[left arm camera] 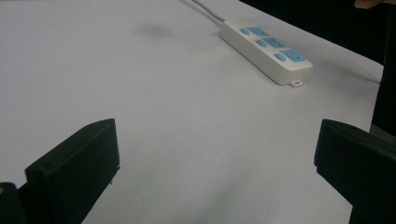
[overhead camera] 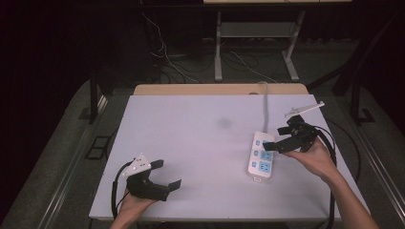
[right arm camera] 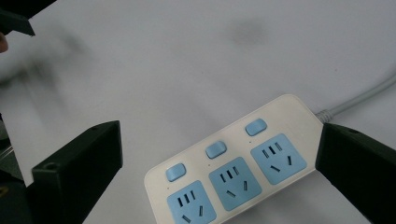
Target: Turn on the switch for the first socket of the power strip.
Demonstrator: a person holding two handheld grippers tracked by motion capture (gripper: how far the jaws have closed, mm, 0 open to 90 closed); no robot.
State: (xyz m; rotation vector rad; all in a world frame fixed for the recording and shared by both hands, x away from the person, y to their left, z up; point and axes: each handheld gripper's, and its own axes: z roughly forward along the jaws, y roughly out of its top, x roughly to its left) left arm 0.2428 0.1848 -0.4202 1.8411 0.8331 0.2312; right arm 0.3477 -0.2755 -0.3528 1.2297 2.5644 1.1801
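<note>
White power strip with blue sockets is lying at right of centre on the counter, right tongs hovering wide open and empty just over it, left tongs resting open and empty at lower left.

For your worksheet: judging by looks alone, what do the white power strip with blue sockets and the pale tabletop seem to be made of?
White power strip with blue sockets: probably moulded plastic, smooth and slightly glossy, with rounded edges and a seamless body. Its grey cable looks rubbery or vinyl-sheathed. Pale tabletop: a matt, flat board, perhaps laminate; the material is uncertain.
</note>
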